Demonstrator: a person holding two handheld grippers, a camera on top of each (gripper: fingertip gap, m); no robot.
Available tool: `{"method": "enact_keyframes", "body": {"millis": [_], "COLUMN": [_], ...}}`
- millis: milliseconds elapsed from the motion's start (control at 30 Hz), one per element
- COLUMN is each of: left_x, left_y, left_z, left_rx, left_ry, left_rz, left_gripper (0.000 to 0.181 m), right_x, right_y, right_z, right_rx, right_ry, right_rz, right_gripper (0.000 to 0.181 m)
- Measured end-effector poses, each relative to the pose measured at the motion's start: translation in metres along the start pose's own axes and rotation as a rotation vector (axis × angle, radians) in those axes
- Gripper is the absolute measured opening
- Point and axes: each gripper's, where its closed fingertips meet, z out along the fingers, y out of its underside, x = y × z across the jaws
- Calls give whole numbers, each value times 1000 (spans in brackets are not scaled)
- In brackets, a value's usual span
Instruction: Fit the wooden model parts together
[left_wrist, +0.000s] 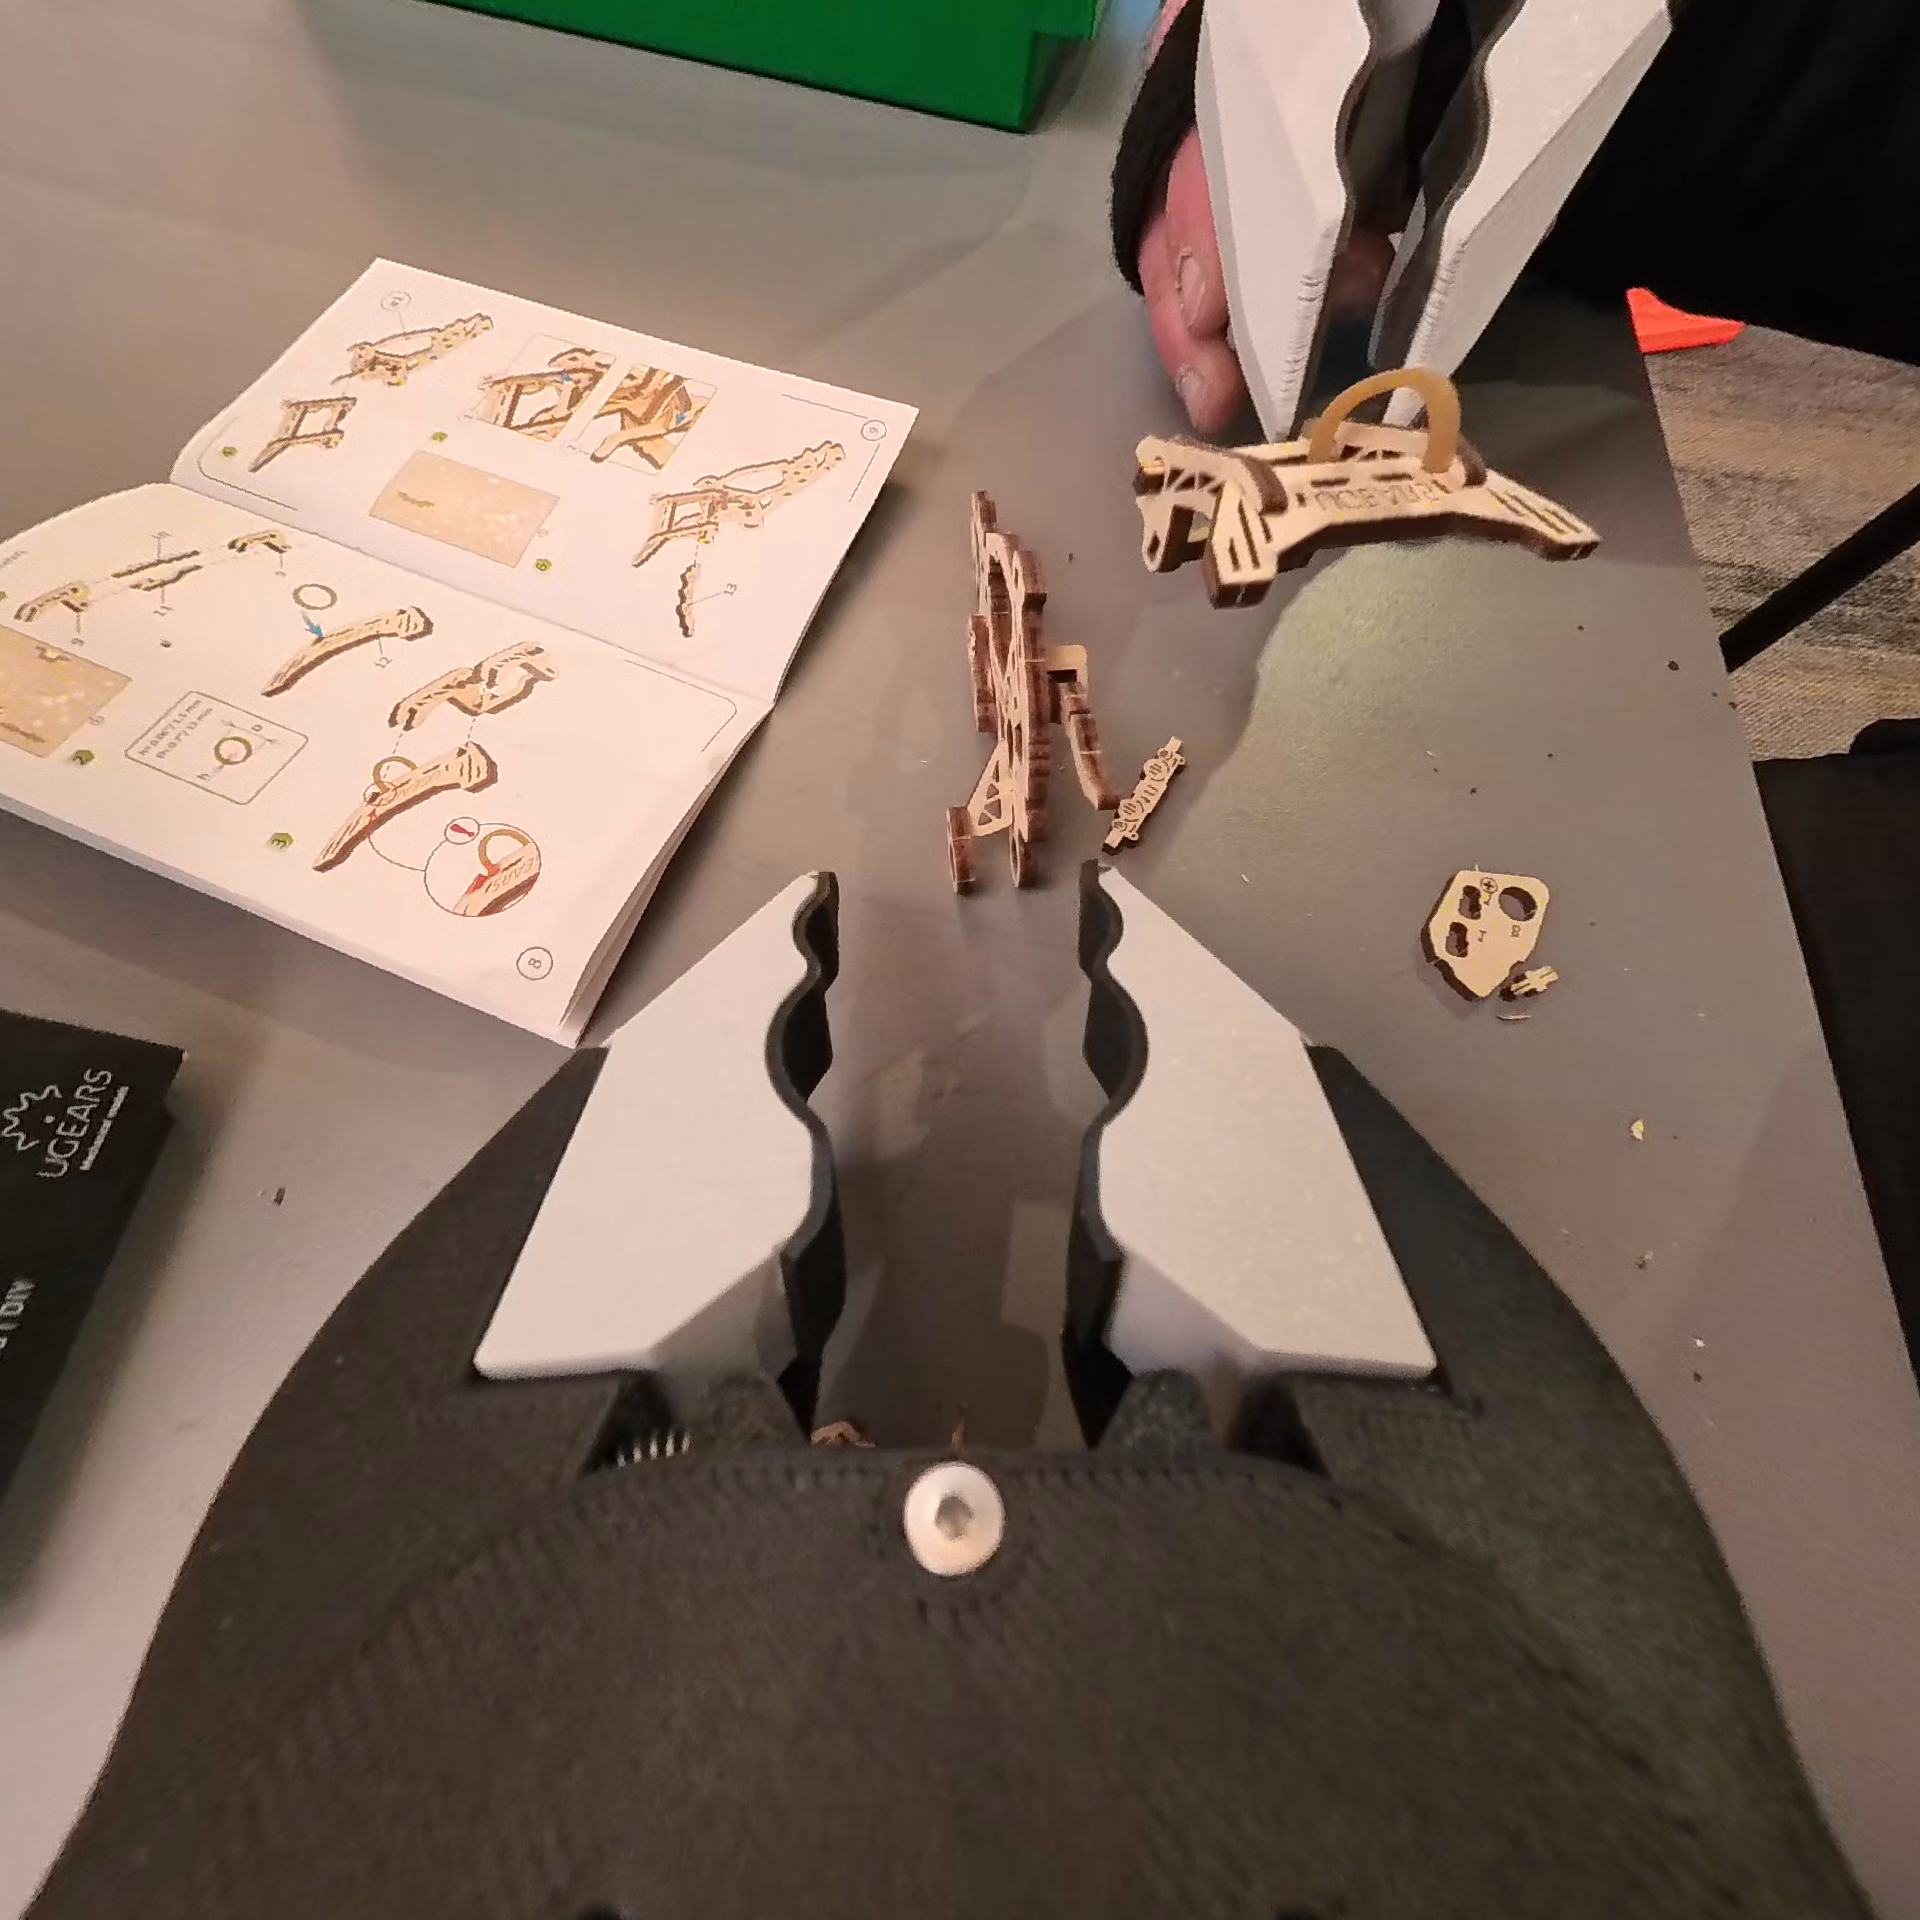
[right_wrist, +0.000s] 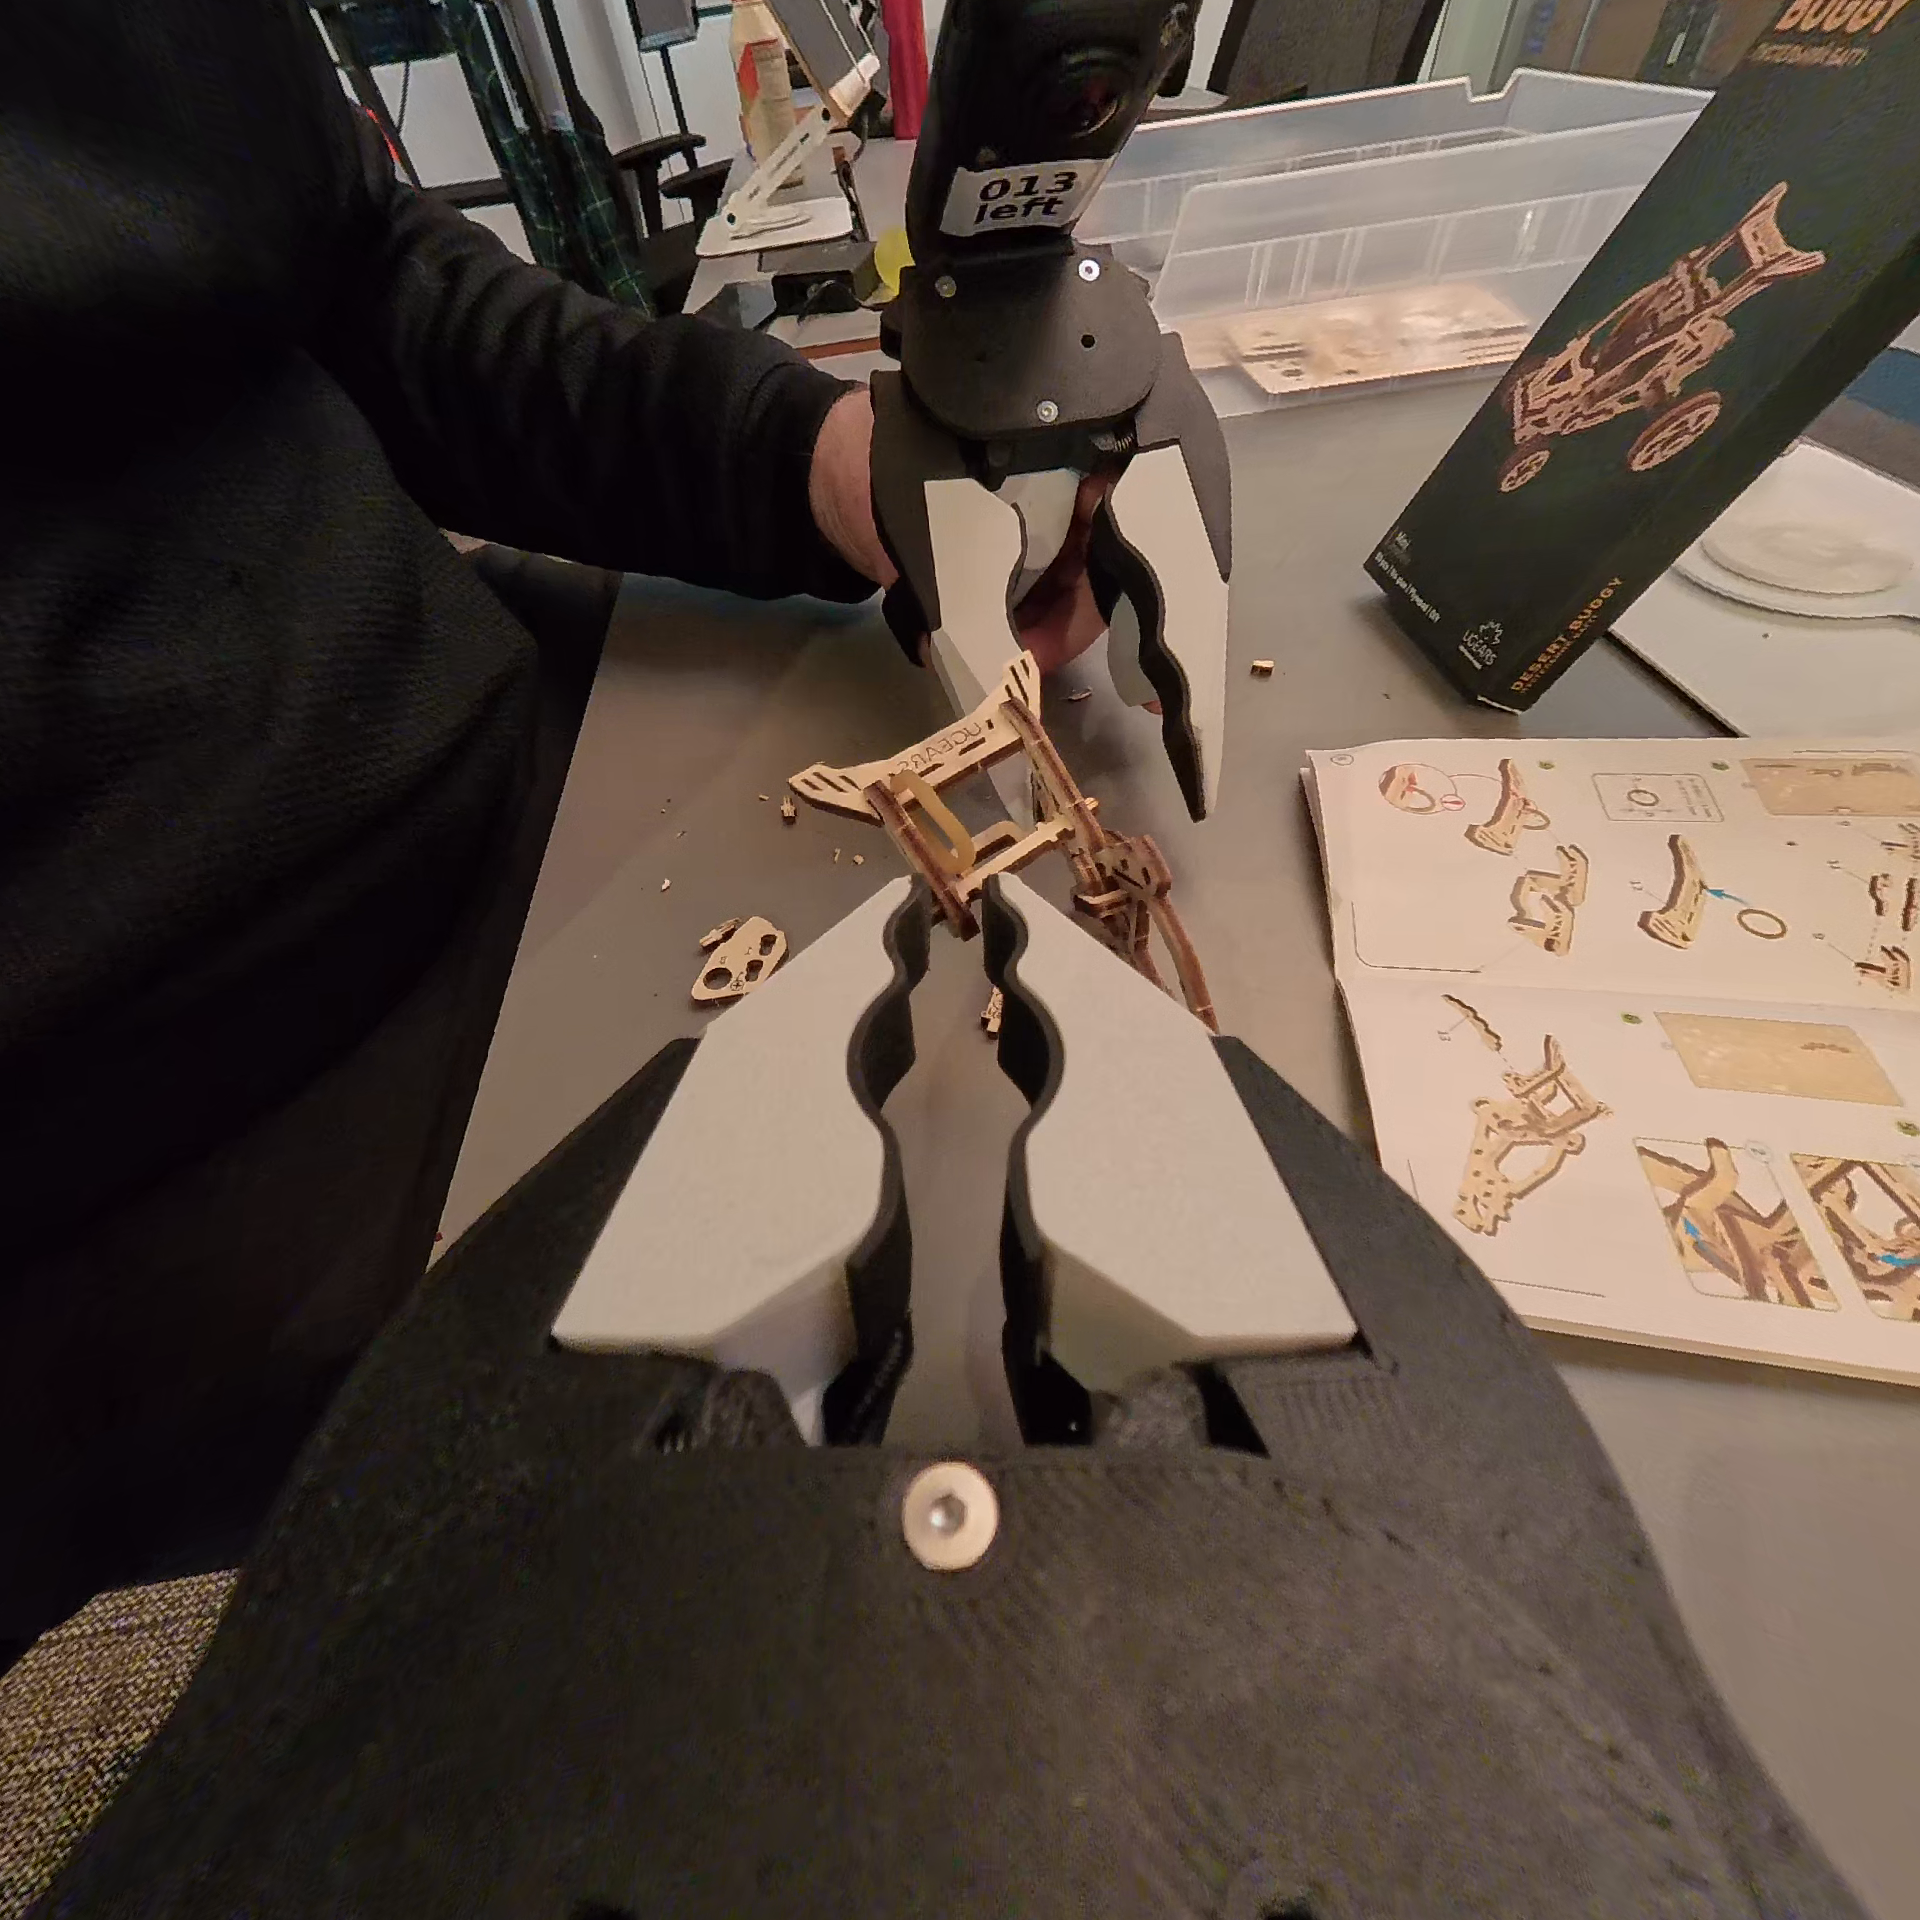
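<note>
My right gripper (right_wrist: 951, 904) is shut on one end of a wooden frame (right_wrist: 935, 810) with a tan rubber band looped on it. It holds the frame tilted just above the grey table (left_wrist: 1403, 1195). In the left wrist view the frame (left_wrist: 1351, 509) hangs under the right gripper (left_wrist: 1340, 416) at the upper right. My left gripper (left_wrist: 956, 894) is open and empty. It faces a second wooden sub-assembly (left_wrist: 1013, 696) standing on edge on the table, also visible in the right wrist view (right_wrist: 1122, 883) beside the frame. The left gripper (right_wrist: 1081, 738) hovers just beyond the frame.
A small flat wooden part (left_wrist: 1481, 935) and a thin strip (left_wrist: 1143, 795) lie loose on the table. An open instruction booklet (left_wrist: 416, 623) lies to the left. A black kit box (right_wrist: 1662, 364), a clear bin (right_wrist: 1351, 187) and a green box (left_wrist: 831, 42) stand farther off. The table edge (left_wrist: 1766, 831) runs close on the right.
</note>
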Motion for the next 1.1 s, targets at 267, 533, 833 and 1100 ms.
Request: {"method": "enact_keyframes", "body": {"millis": [267, 533, 833, 1100], "left_x": [0, 0, 2, 14], "left_y": [0, -1, -9, -19], "left_z": [0, -1, -7, -10], "left_rx": [-4, 13, 71, 133], "left_ry": [7, 2, 0, 57], "left_rz": [-2, -4, 7, 35], "left_gripper": [44, 46, 47, 50], "right_x": [0, 1, 1, 6], "right_y": [0, 0, 5, 16], "right_z": [0, 0, 4, 5], "right_rx": [-1, 0, -43, -105], "right_ry": [-4, 3, 7, 48], "right_rz": [2, 3, 10, 37], "right_gripper": [7, 7, 7, 7]}}
